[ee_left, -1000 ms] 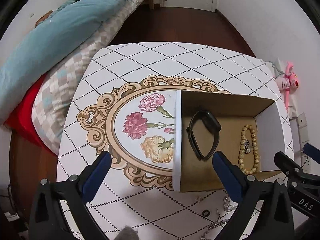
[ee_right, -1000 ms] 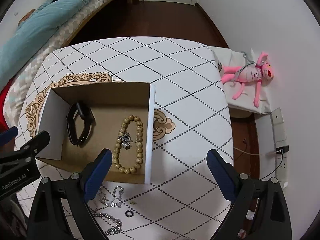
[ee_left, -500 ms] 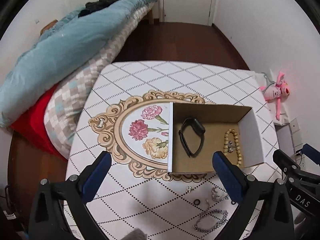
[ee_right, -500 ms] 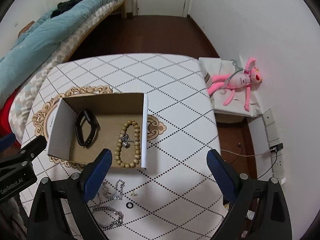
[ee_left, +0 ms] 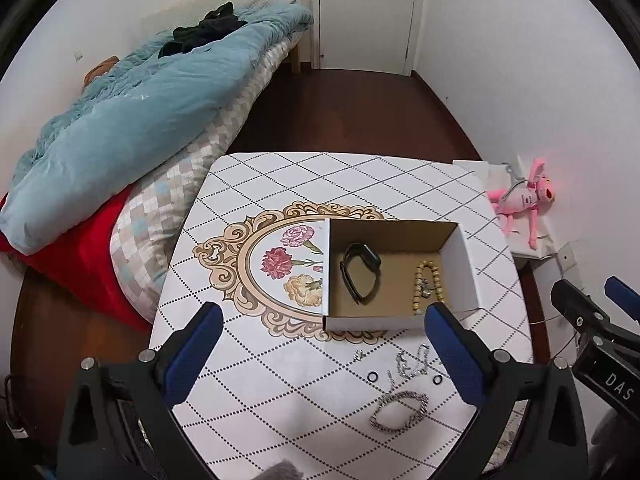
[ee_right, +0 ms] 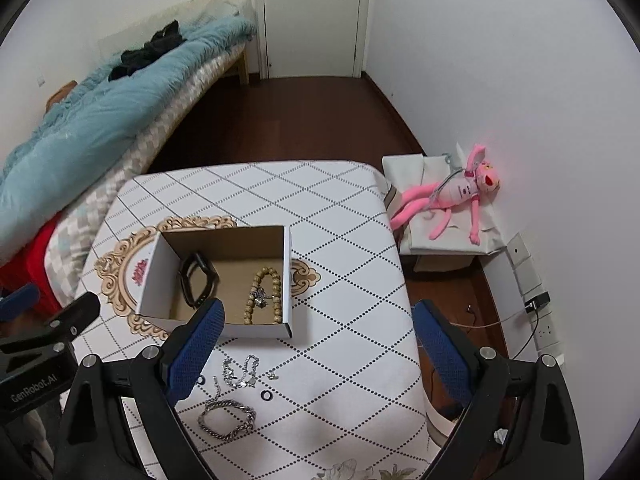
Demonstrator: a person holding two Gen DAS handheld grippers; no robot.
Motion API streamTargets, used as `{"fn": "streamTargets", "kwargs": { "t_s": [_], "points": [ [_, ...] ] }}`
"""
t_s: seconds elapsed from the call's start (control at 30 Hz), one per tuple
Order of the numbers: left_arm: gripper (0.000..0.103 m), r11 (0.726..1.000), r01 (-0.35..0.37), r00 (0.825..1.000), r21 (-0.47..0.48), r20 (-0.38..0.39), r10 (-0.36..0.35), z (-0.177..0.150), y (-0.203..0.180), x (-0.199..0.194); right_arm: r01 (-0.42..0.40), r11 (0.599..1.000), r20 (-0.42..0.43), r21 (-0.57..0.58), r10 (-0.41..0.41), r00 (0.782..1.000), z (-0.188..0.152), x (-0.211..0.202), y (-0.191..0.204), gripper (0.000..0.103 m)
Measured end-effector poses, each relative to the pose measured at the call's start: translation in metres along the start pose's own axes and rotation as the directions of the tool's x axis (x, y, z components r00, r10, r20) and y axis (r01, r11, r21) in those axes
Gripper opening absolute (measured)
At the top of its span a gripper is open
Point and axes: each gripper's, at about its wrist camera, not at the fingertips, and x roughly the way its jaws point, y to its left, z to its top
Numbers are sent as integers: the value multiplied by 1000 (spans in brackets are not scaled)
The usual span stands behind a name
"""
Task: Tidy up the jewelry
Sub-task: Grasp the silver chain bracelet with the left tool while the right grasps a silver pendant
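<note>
Bedroom setting: a diamond-patterned table [ee_right: 320, 216] carries an open cardboard box [ee_right: 224, 326]. Inside the box lie a black band [ee_right: 198, 280] and a bead bracelet [ee_right: 264, 294]. On the table just in front of the box rest a silver chain bracelet [ee_right: 226, 420], a thinner chain [ee_right: 240, 372] and small black rings [ee_right: 267, 395]. Left gripper [ee_left: 320, 356] and right gripper [ee_right: 316, 348], both spread wide and empty, have pulled back from the box; more of the room now shows than one second ago.

Both wrist views look down from high, sharing the box [ee_left: 400, 272].
</note>
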Motion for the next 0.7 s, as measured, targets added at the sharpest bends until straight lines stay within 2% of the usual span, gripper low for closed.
{"fn": "streamTargets", "kwargs": {
  "t_s": [0.13, 0.23, 0.33, 0.4, 0.47, 0.5, 0.6, 0.7],
  "points": [
    [103, 1000, -8, 1000, -5, 2, 8, -4, 1, -6, -32, 999, 6, 20, 32, 999, -3, -15, -2, 97],
    [103, 999, -40, 999, 6, -21, 40, -17, 4, 7, -55, 998, -48, 31, 57, 997, -14, -7, -1, 97],
    [103, 998, -62, 993, 17, -96, 63, -42, 7, 34, -75, 996, -141, 38, 79, 987, -39, 21, 1, 97],
    [102, 998, -62, 983, 32, -173, 67, -64, 6, 58, -83, 995, -200, 60, 93, 975, -58, 41, -1, 96],
    [102, 998, -43, 969, 43, -241, 52, -86, 1, 80, -87, 992, -249, 96, 109, 962, -80, 62, -8, 91],
    [102, 999, -26, 962, 46, -269, 37, -94, -2, 88, -81, 991, -268, 107, 108, 957, -89, 70, -11, 84],
    [92, 998, 19, 948, 60, -318, 1, -113, -14, 106, -68, 989, -320, 130, 107, 941, -113, 93, -18, 67],
    [92, 995, 58, 943, 86, -332, -26, -122, -28, 117, -56, 987, -348, 150, 106, 931, -128, 107, -26, 65]
  ]
}}
